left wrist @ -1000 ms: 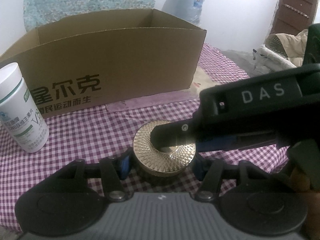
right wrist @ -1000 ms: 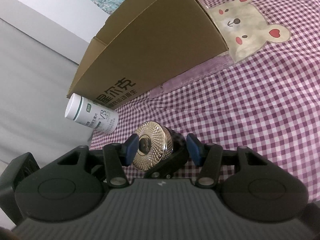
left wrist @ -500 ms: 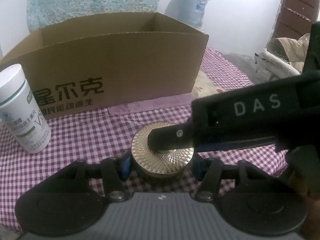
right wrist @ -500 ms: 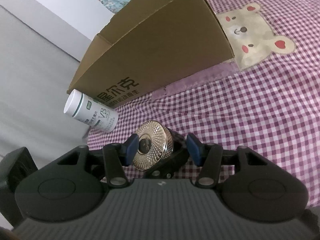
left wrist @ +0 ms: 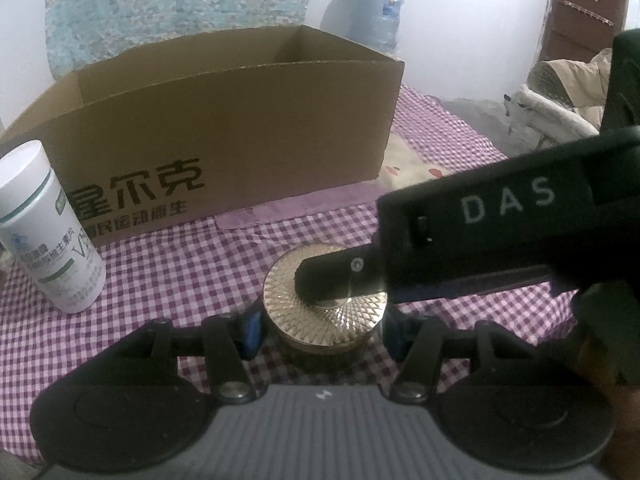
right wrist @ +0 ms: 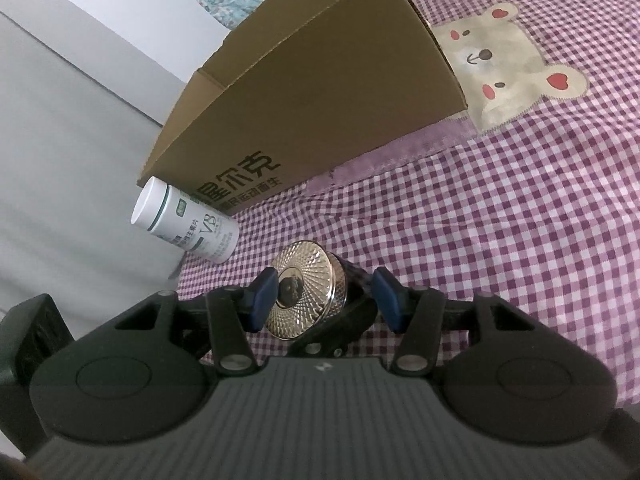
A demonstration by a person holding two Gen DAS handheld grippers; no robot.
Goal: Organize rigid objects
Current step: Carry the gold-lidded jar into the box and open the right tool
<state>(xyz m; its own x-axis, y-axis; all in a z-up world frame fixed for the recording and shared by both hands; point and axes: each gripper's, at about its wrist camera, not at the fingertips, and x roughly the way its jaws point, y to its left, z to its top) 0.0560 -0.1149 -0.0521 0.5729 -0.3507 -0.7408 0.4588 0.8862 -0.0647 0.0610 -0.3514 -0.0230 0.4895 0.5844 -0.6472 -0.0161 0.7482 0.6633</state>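
A round jar with a ribbed gold lid (left wrist: 288, 292) is between the blue pads of my left gripper (left wrist: 322, 334), which press on its two sides just over the checked cloth (left wrist: 180, 272). From the right, one black finger (left wrist: 332, 276) of my right gripper lies across the lid. In the right wrist view the jar (right wrist: 308, 296) lies sideways between the pads of my right gripper (right wrist: 324, 300). One pad is on the lid's face and the other is against the dark base. A finger of the left gripper (right wrist: 320, 344) shows under the jar.
An open cardboard box (left wrist: 240, 120) (right wrist: 320, 100) stands behind the jar. A white pill bottle (left wrist: 52, 232) (right wrist: 188, 224) stands upright to the left, by the cloth's edge. A bear patch (right wrist: 500, 60) marks the cloth on the right. A water jug (left wrist: 376, 12) and a clothes-covered chair (left wrist: 560, 92) are beyond.
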